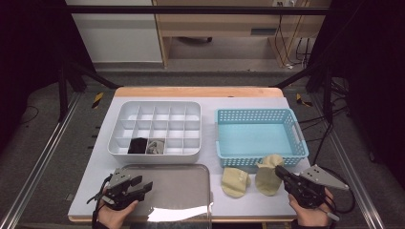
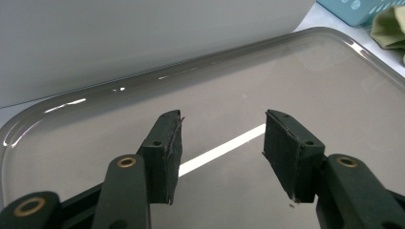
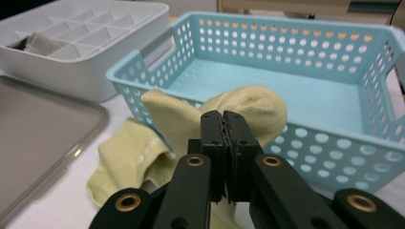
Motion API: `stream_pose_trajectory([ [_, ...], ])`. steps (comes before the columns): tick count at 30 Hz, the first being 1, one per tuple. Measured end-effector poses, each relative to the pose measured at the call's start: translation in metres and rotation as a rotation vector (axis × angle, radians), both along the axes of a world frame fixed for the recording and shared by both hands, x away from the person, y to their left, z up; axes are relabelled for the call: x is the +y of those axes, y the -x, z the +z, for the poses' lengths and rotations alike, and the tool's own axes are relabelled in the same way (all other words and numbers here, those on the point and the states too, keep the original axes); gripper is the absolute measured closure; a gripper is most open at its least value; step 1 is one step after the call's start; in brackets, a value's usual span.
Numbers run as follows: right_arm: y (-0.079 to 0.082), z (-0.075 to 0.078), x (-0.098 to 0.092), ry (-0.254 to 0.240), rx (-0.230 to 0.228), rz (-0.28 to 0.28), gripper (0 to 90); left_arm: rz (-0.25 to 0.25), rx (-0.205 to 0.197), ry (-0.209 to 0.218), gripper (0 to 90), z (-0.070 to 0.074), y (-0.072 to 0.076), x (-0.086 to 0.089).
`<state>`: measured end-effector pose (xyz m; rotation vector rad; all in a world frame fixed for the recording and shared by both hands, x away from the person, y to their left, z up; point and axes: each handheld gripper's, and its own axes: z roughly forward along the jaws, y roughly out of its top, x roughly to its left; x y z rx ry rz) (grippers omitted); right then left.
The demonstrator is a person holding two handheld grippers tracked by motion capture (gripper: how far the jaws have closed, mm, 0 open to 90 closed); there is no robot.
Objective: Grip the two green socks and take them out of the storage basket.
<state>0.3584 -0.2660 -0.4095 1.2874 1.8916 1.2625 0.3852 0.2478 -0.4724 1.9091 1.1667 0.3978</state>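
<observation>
Two pale yellow socks lie on the table in front of the blue basket [image 1: 260,114]: one [image 1: 235,181] flat, the other [image 1: 266,180] with its top leaning against the basket wall. My right gripper [image 1: 278,170] sits at that second sock's upper right edge. In the right gripper view it [image 3: 223,117] is shut, pads together with no fabric showing between them, and the leaning sock [image 3: 258,109] rises just behind the tips, with the flat sock [image 3: 124,157] to the left. My left gripper [image 1: 145,187] rests low over the grey tray [image 1: 181,191], open [image 2: 222,143] and empty.
A white divided organizer [image 1: 157,153] stands at the back left; a black folded item [image 1: 137,145] and a grey one [image 1: 155,146] fill two front compartments. The basket [image 3: 286,21] holds nothing. The grey tray [image 2: 286,71] reaches the table's front edge.
</observation>
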Motion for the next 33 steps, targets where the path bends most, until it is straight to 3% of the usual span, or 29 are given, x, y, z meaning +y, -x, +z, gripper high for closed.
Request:
stream_pose_trajectory([
  [13,-0.014,-0.028,0.003,0.053,0.143,-0.003,87.8,0.001,-0.002,0.003,46.7,0.001,0.001,0.0],
  [22,-0.026,-0.055,0.005,0.106,0.195,-0.038,85.7,-0.001,-0.003,0.003,46.7,0.001,0.001,0.0],
  [24,-0.028,-0.059,0.005,0.129,0.195,-0.041,83.7,-0.001,-0.004,0.004,46.7,0.001,0.001,0.0],
  [27,-0.028,-0.057,0.005,0.116,0.182,-0.044,80.3,0.0,-0.007,0.006,46.7,0.002,0.001,0.0],
  [33,-0.018,-0.035,0.008,0.079,0.07,-0.036,77.0,-0.002,-0.009,0.01,47.2,0.003,0.001,0.0],
])
